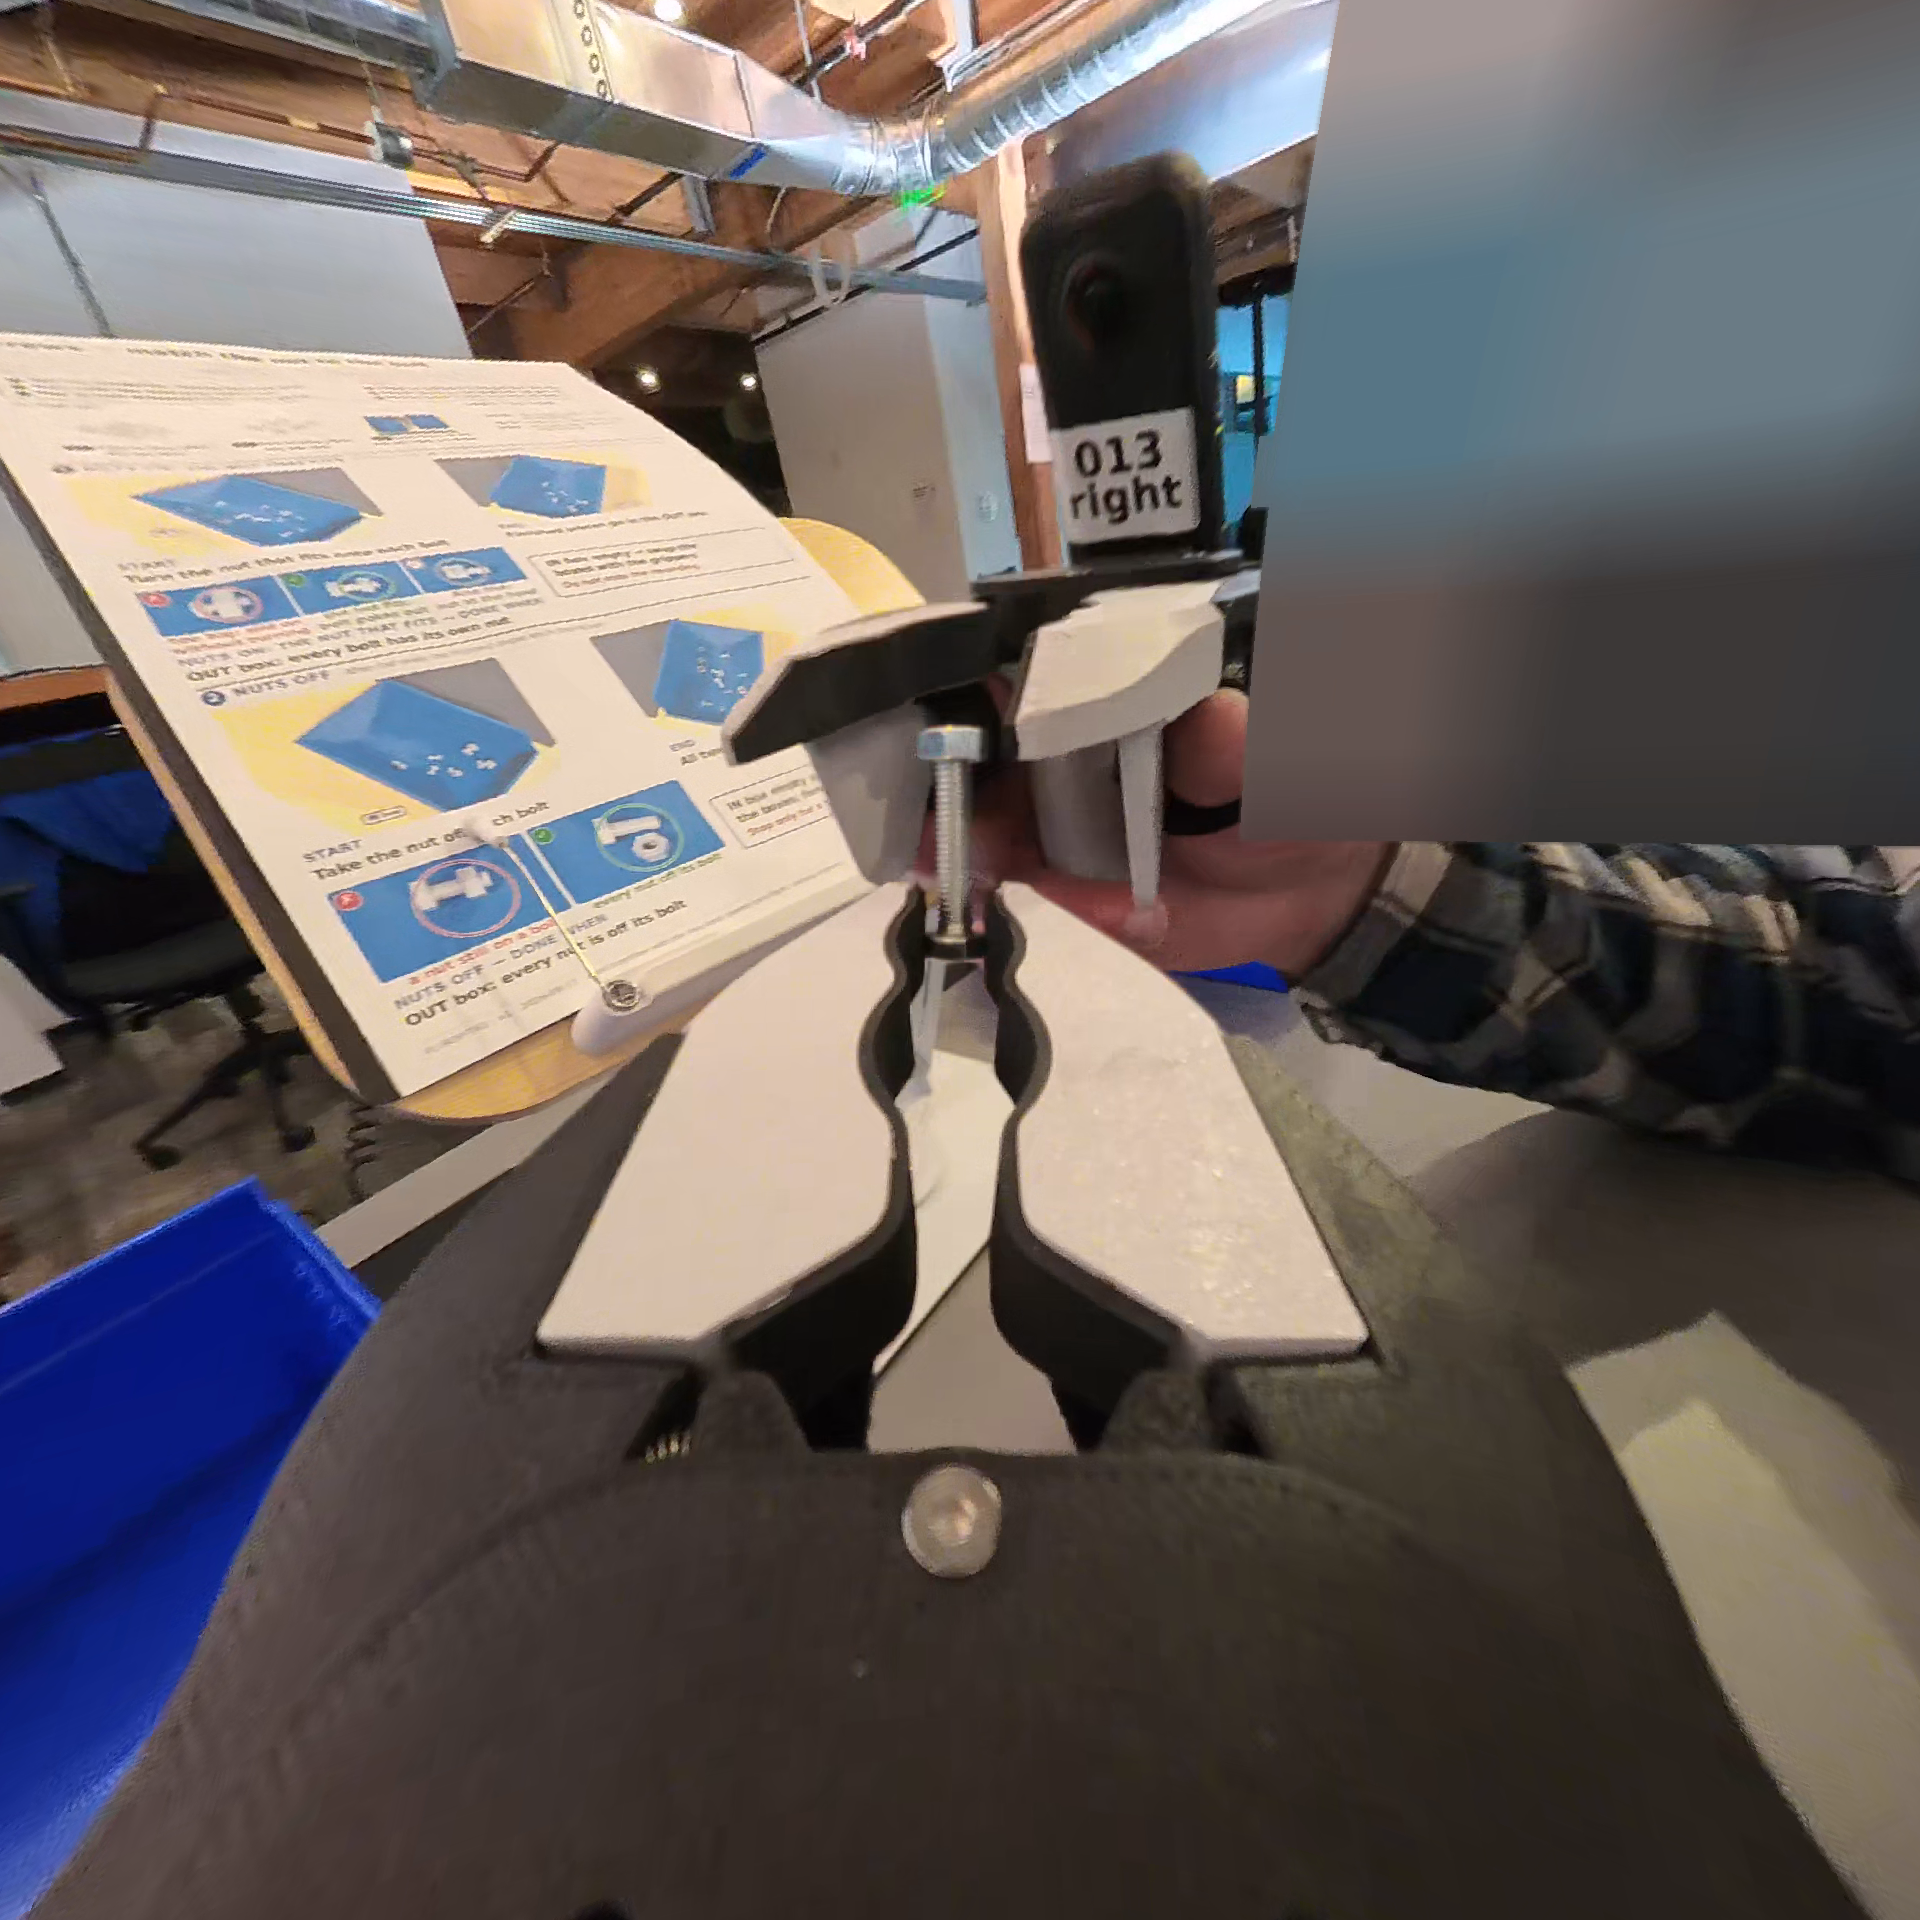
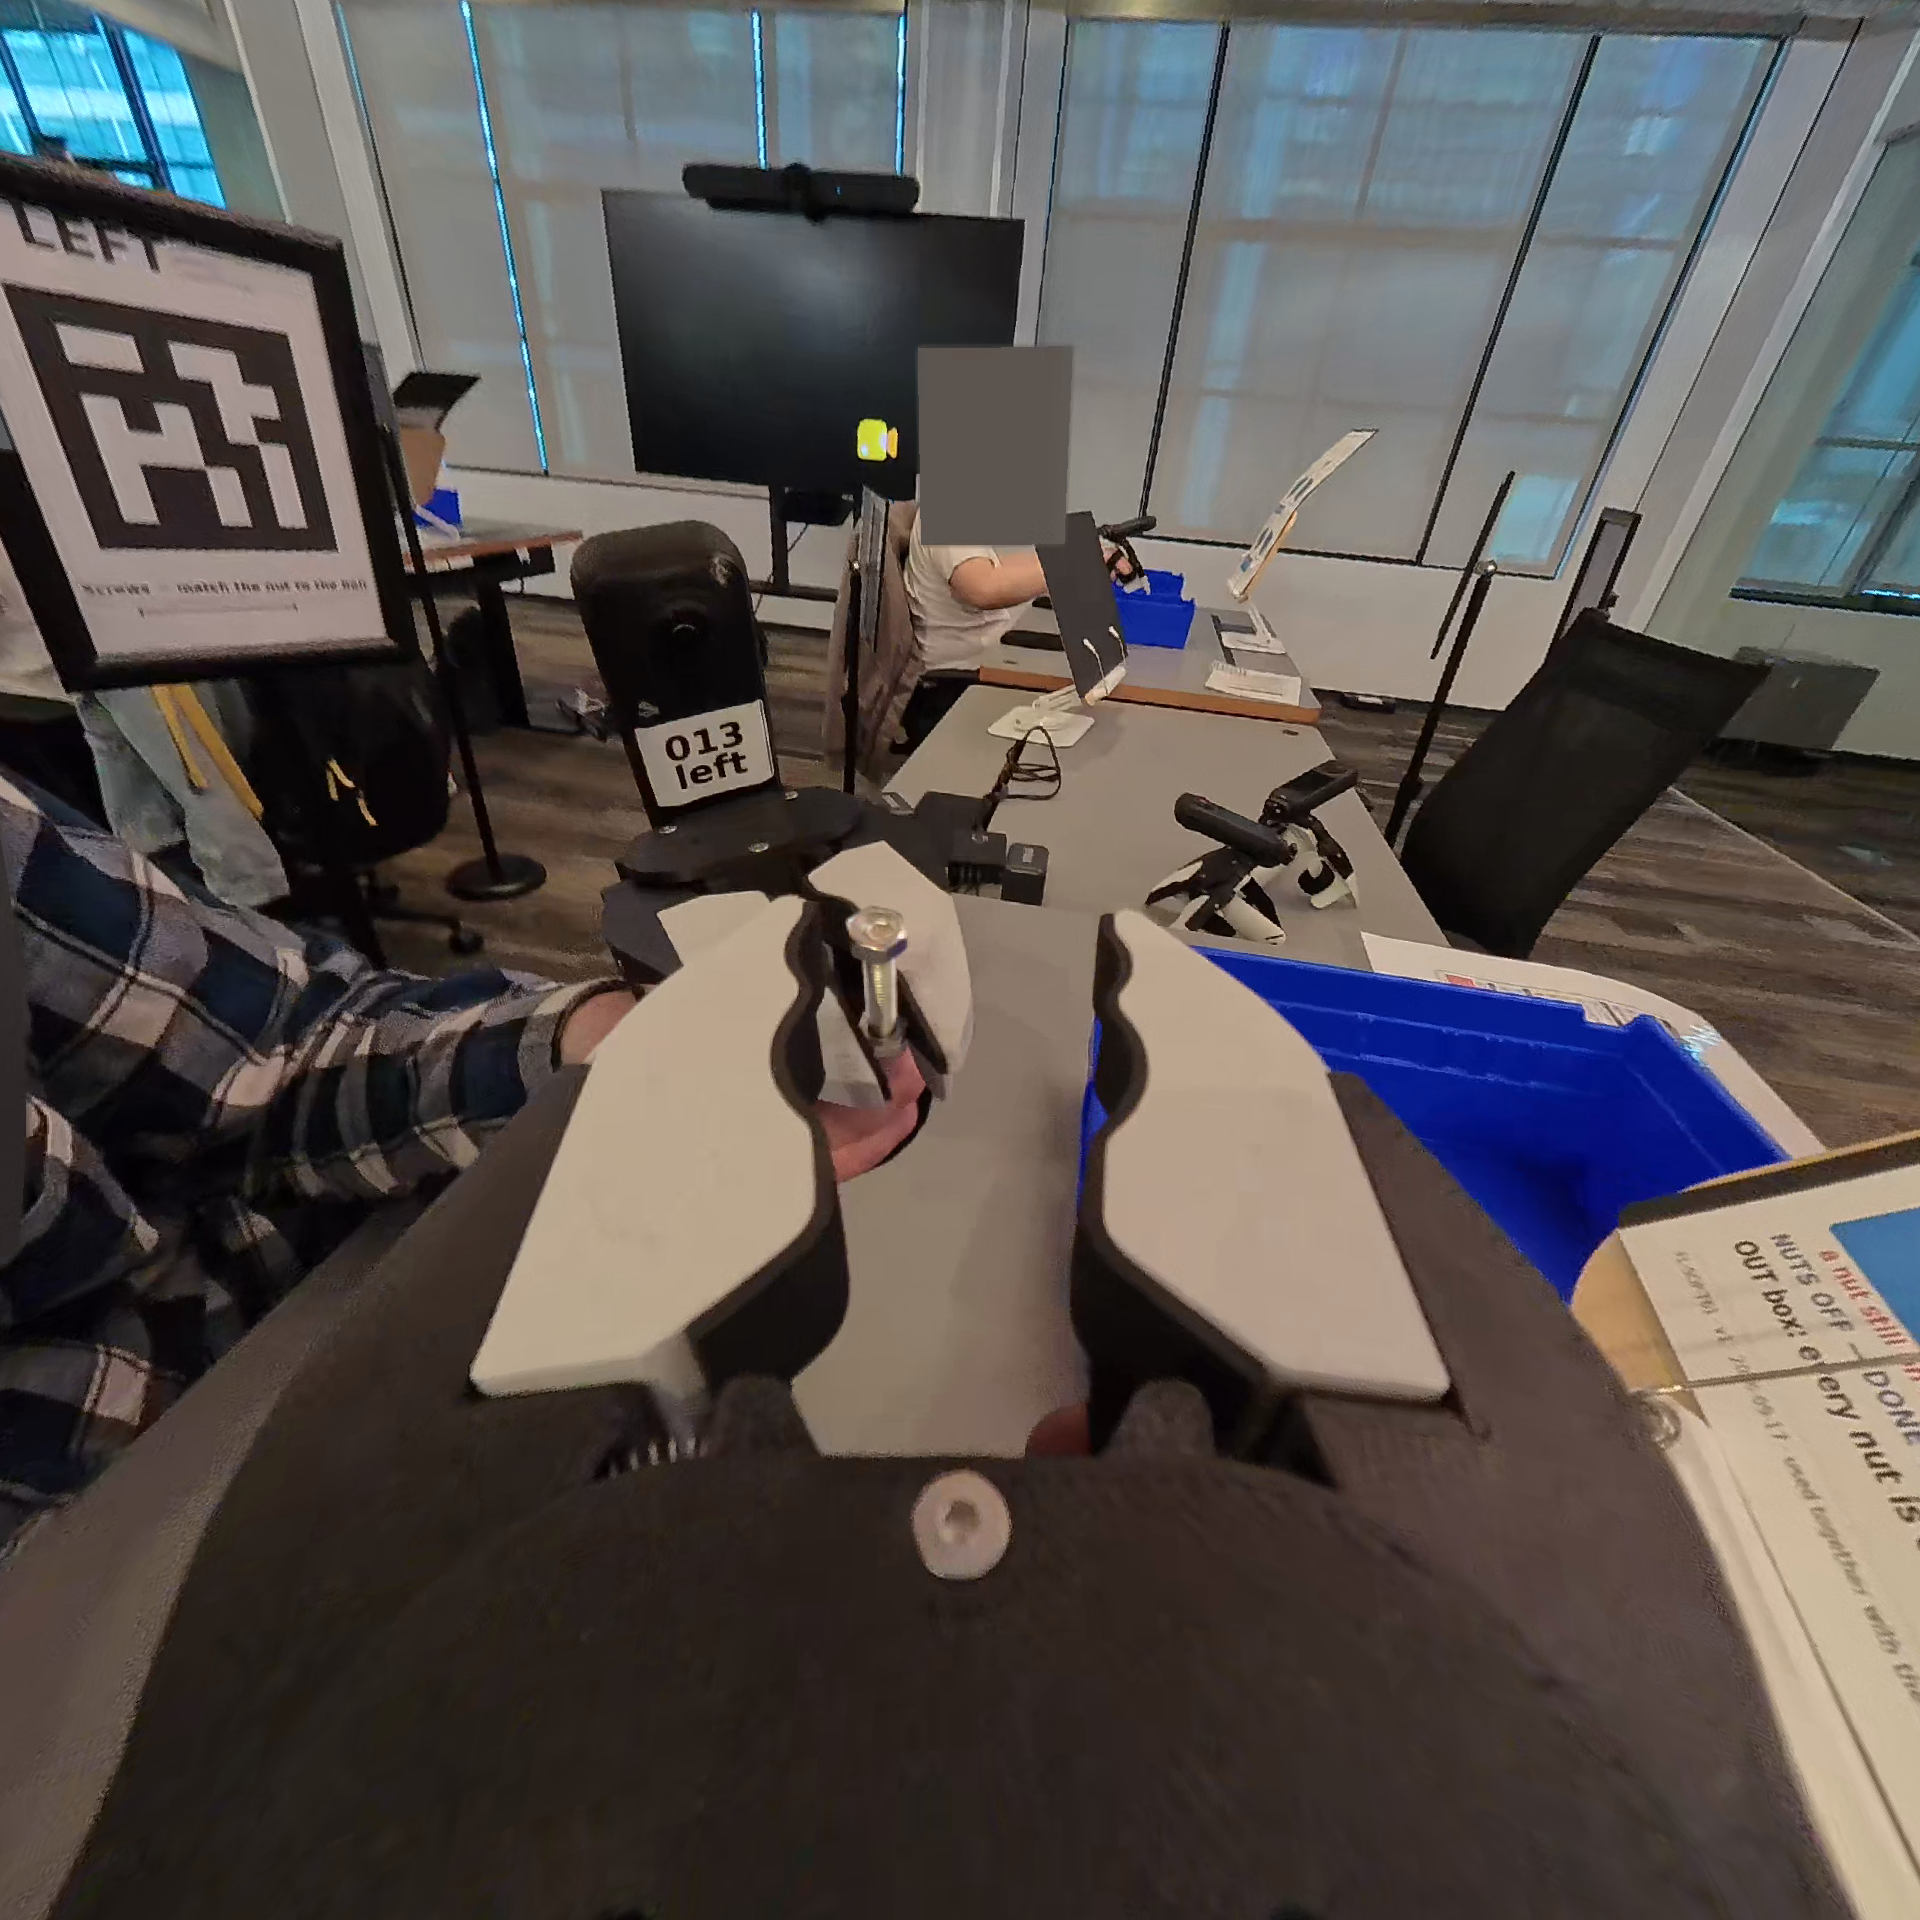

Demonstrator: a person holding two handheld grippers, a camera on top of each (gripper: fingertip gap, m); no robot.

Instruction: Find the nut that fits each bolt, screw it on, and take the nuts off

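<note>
My left gripper (image 1: 951, 914) is shut on the lower, threaded end of a silver bolt (image 1: 951, 821). The bolt stands upright with its hex head (image 1: 950, 742) on top. A nut seems to sit on the thread right at the pads (image 1: 948, 943). My right gripper (image 2: 956, 935) is open and empty. Its left finger (image 2: 707, 1122) is close beside the bolt (image 2: 878, 987) without touching it. In the left wrist view the right gripper's fingers (image 1: 878, 800) hang down on either side of the bolt head. The left gripper (image 2: 883, 1023) also shows in the right wrist view, gripping the bolt's lower end.
A blue bin (image 2: 1455, 1101) stands at the right on the grey table (image 2: 997, 1195); a blue bin (image 1: 125, 1475) also shows at lower left. An instruction sheet on a board (image 1: 416, 675) leans behind. Spare grippers (image 2: 1257, 852) lie farther back. A person's plaid sleeve (image 1: 1610, 987) reaches in. My left and right fingertips are right by each other.
</note>
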